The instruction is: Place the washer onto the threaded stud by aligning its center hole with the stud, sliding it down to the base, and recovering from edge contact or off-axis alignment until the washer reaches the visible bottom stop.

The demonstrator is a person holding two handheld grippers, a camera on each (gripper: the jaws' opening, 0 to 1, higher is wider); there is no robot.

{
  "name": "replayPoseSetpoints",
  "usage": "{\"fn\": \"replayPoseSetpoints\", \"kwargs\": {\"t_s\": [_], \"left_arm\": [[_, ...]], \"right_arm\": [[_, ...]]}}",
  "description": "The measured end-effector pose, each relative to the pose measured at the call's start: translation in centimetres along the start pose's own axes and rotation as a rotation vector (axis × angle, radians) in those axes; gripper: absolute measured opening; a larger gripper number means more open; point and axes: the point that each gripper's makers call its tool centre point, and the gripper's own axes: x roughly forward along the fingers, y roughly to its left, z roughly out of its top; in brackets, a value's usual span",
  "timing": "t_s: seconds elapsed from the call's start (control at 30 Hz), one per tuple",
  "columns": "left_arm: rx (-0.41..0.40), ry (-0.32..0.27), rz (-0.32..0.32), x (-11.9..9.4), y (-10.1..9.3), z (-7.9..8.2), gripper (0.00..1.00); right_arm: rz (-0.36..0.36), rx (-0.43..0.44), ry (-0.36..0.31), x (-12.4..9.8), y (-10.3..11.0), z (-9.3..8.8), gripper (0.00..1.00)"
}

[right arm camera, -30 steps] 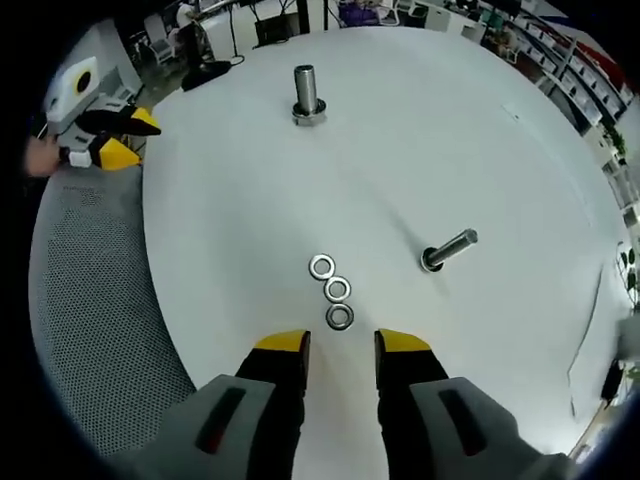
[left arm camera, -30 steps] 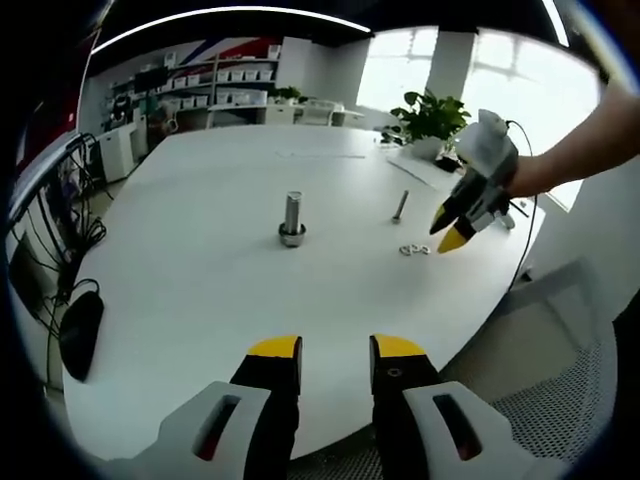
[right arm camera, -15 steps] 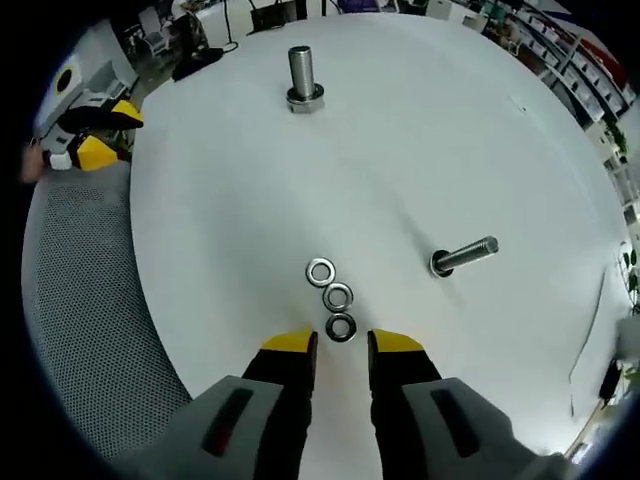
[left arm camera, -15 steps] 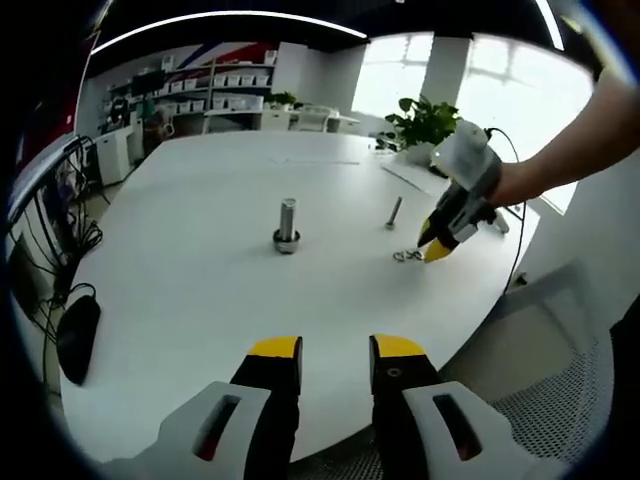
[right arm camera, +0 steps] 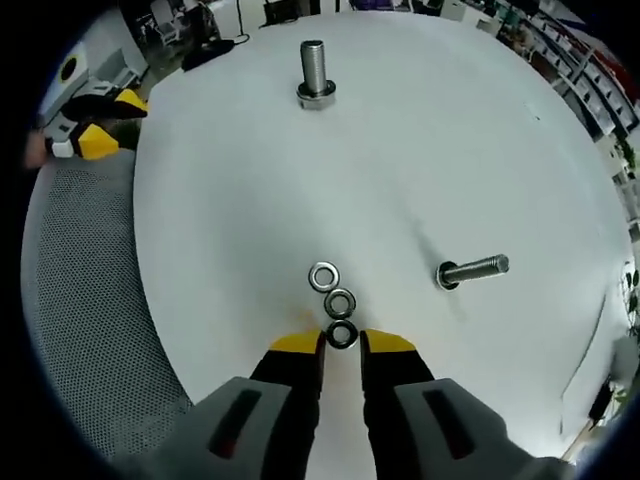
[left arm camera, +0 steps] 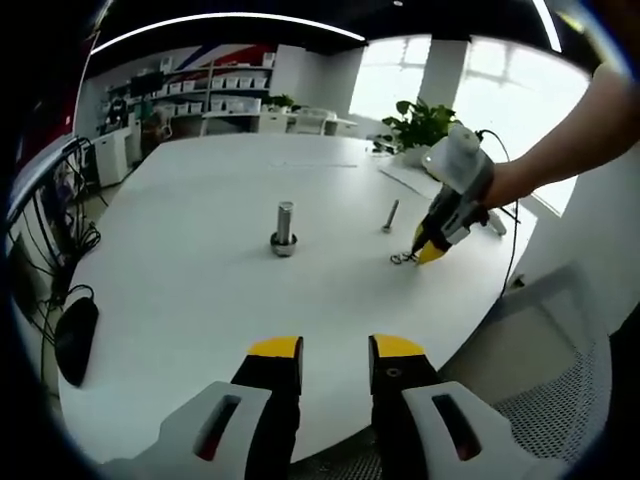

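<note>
- Right tongs point(right arm camera: 342, 343), slightly parted, straddle the nearest washer point(right arm camera: 342, 334) of three in a row touching on the worktop point(right arm camera: 480, 140); nothing gripped yet.
- Closing could nudge the middle washer point(right arm camera: 340, 301) or lift two.
- Upright stud point(right arm camera: 314, 72) stands far off.
- Left tongs point(left arm camera: 336, 350) open, empty.

A large round white table point(left arm camera: 190, 300) is seen in a bright office. A black computer mouse point(left arm camera: 75, 338) rests near its edge, with dark cables point(left arm camera: 55, 225) hanging beyond it. A potted green plant point(left arm camera: 425, 122) stands at the far side, before white shelving point(left arm camera: 215, 85). A grey mesh chair seat point(right arm camera: 85, 330) sits beside the table.
</note>
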Motion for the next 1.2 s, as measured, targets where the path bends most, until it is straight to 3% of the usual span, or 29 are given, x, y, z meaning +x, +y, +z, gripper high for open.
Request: {"fn": "replayPoseSetpoints", "kwargs": {"t_s": [0.17, 0.43, 0.73, 0.93, 1.2], "left_arm": [[0.004, 0.008, -0.001, 0.1, 0.0, -0.1, 0.24], [0.011, 0.014, -0.003, 0.1, -0.1, -0.2, 0.23], [0.002, 0.011, 0.001, 0.0, 0.0, -0.2, 0.23], [0.003, 0.015, 0.0, 0.1, 0.0, -0.3, 0.23], [0.005, 0.012, 0.001, 0.0, 0.0, -0.2, 0.23]], "right_arm": [[-0.012, -0.05, 0.036, 0.0, 0.2, 0.1, 0.15], [-0.031, -0.004, 0.058, 0.1, 0.1, 0.0, 0.15], [-0.059, 0.038, 0.011, -0.1, 0.1, 0.0, 0.14], [-0.085, -0.033, 0.006, -0.1, 0.1, -0.1, 0.13], [-0.088, 0.048, -0.019, -1.5, -0.6, -0.6, 0.14]]}}
